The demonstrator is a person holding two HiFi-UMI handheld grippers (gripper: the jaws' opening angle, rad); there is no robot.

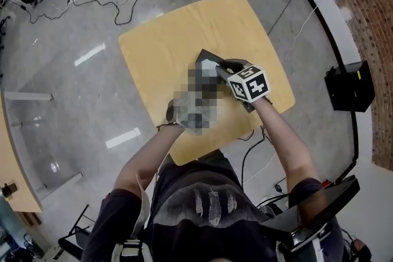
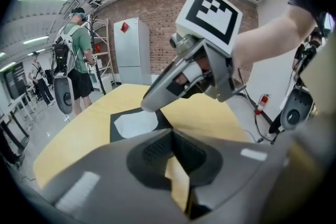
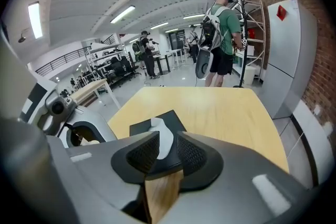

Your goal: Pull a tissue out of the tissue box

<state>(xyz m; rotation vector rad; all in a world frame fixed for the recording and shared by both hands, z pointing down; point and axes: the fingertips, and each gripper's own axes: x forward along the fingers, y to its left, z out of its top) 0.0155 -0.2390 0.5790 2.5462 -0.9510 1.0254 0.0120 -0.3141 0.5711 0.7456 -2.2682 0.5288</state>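
Note:
A black tissue box (image 1: 205, 59) lies flat in the middle of the yellow table (image 1: 172, 40). A white tissue (image 2: 135, 124) shows in its opening. My right gripper (image 1: 219, 70), with the marker cube, points down at the box's near right side. In the right gripper view the gripper (image 3: 167, 147) has its jaws a little apart, and the tissue (image 3: 161, 136) stands in line with the gap; the pads do not press on it. In the left gripper view my left gripper (image 2: 172, 139) hangs just short of the box (image 2: 116, 124), its tips together and nothing between them. A blur patch hides it in the head view.
The table's near edge (image 1: 202, 153) is just below my hands. A person in a green shirt (image 3: 223, 34) stands past the far edge, beside a white cabinet (image 2: 128, 50). Cables (image 1: 104, 4) run over the grey floor, and a black case (image 1: 349, 86) sits at the right.

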